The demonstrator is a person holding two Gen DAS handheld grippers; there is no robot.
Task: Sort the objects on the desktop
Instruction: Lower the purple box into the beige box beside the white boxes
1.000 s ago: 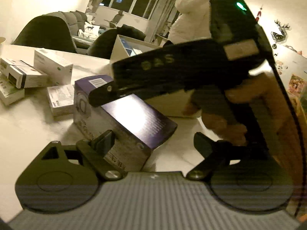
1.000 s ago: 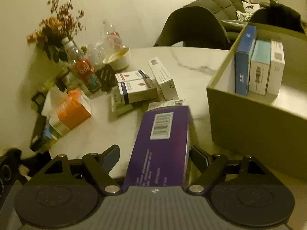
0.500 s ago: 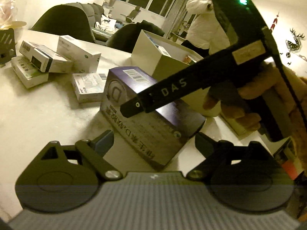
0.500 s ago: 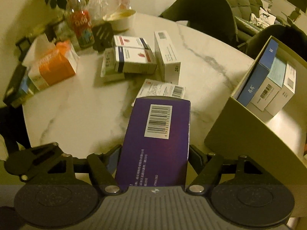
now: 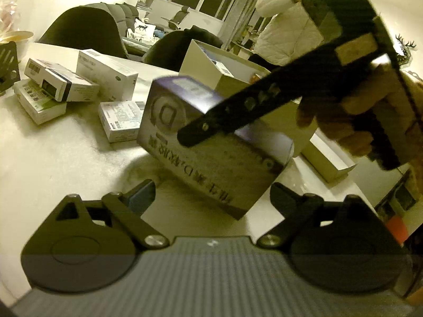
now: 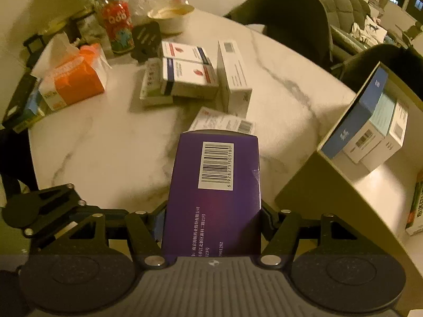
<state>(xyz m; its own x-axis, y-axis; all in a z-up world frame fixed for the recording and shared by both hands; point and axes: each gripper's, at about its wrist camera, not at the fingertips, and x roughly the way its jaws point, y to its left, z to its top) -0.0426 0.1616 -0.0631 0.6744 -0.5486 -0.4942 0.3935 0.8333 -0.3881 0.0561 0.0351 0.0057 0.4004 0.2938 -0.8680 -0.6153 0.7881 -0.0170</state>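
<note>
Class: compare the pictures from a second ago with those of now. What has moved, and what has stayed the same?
The right gripper has lifted the purple cardboard box higher off the white marble table, beside the open beige sorting box. Its grip stayed shut. The left gripper stayed open and empty; the white boxes did not move.

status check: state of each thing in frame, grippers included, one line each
right gripper: shut on purple box
purple box: held off the table, barcode face up
left gripper: open, holding nothing
cardboard bin: open-topped, three boxes standing inside
white boxes: loose on the table, some stacked
tissue pack: open, tissue sticking out
</note>
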